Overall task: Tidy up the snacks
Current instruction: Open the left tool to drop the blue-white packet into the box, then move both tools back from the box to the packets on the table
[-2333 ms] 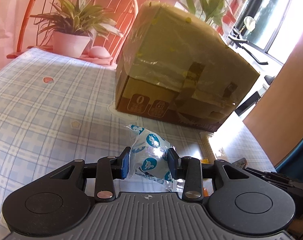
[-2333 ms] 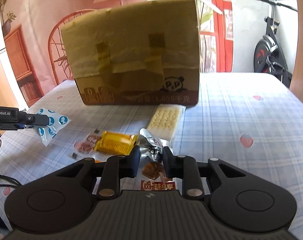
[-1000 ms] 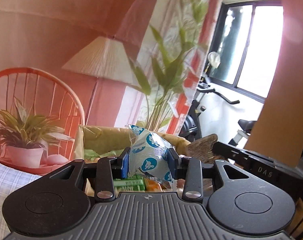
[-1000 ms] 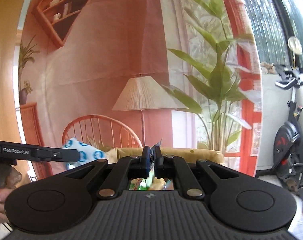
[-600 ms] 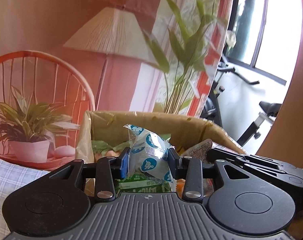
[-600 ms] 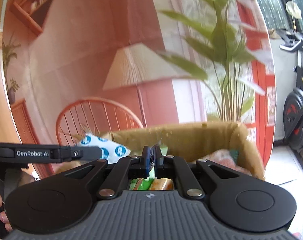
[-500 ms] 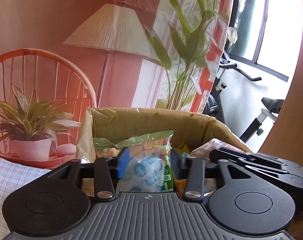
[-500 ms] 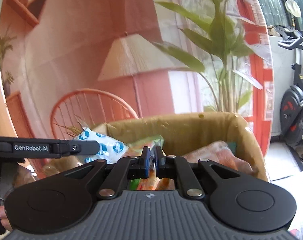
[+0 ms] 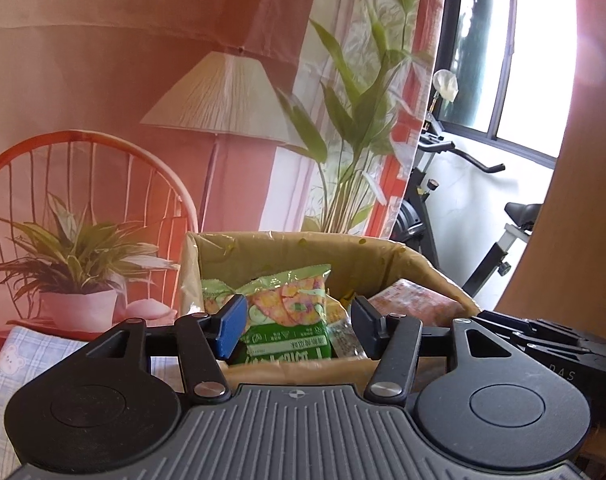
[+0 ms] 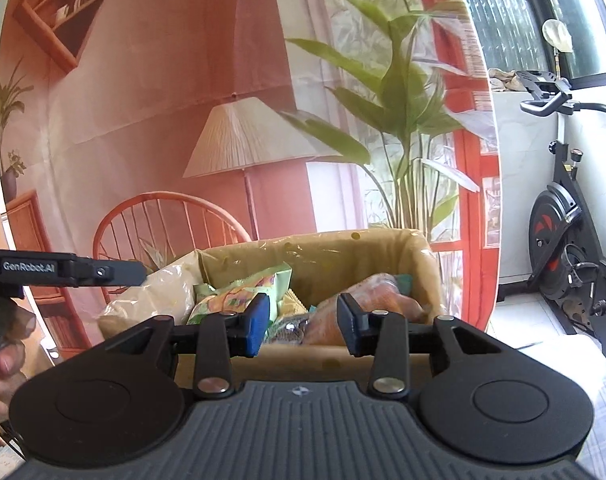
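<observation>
An open cardboard box (image 9: 287, 246) lined with clear tape holds several snack packs, with a green and orange bag (image 9: 291, 312) on top. It also shows in the right wrist view (image 10: 355, 252), with an orange pack (image 10: 367, 300) at its right side. My left gripper (image 9: 299, 326) is open and empty, just above the box's near edge. My right gripper (image 10: 303, 326) is open and empty, just above the near rim too. The other tool shows at the right of the left wrist view (image 9: 543, 344) and at the left of the right wrist view (image 10: 63, 268).
A potted plant (image 9: 75, 276) stands left of the box on the checked tablecloth (image 9: 11, 364). An exercise bike (image 10: 567, 248) stands to the right. A printed backdrop with a lamp and chair hangs behind. A hand (image 10: 3, 364) holds the left tool.
Both grippers rose from the table to above the box. The left one let go of the blue-dotted packet, the right one let go of its small snack, and both jaws opened.
</observation>
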